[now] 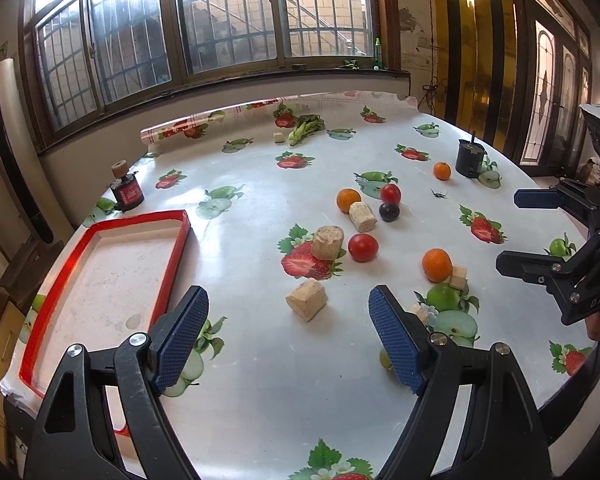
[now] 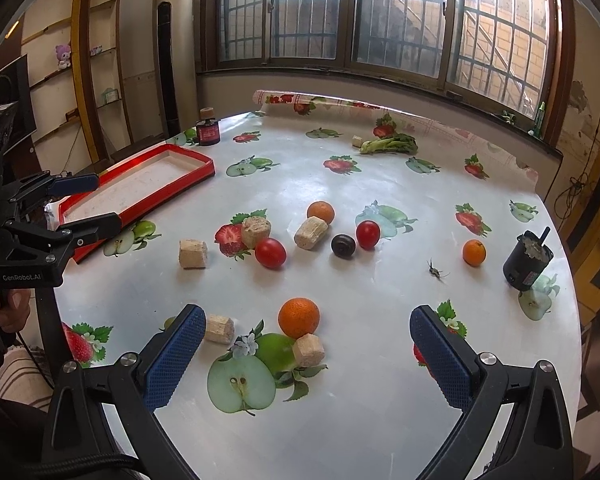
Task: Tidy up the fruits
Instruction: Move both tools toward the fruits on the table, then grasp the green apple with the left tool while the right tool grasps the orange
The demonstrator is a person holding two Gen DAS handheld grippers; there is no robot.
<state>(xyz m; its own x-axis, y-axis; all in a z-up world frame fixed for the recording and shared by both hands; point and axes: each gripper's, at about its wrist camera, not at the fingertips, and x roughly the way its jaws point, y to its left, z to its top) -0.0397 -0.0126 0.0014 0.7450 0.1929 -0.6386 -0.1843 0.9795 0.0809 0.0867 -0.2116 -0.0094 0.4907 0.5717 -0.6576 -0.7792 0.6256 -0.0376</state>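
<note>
Fruits lie loose on the glossy white fruit-print tablecloth (image 2: 360, 420), none yet in the red-rimmed shallow tray (image 1: 100, 280), which sits empty at lower left of the left wrist view.

Count, right wrist view: nearest round orange (image 2: 299, 317) at lower centre; second orange (image 2: 321, 212) and third, smaller orange (image 2: 474, 253) further up; two red cherry tomatoes (image 2: 270, 253), (image 2: 367, 234); one dark plum-like fruit (image 2: 343, 246) between them. Pale cork-like cylinders and blocks are scattered among them; one small block (image 2: 308, 350) touches the nearest orange.

Left gripper (image 1: 288, 340): jaws spread wide, nothing between the blue pads, hovering above the cloth just right of the tray. Right gripper (image 2: 304, 356): jaws likewise wide apart, empty, with the nearest orange ahead between the fingers.

Judgement: step in hand is the first pick, probably that nearest orange with the right gripper. To do it well:
- Centre the pads on the orange's widest part; it is round and likely to roll on slick cloth.
- Approach from the side away from the touching block, so the block is not pinched along.
- Close gently; the peel should take moderate force, the tomatoes less.
- Carry across to the tray without brushing the tomato and cork pieces between.
</note>
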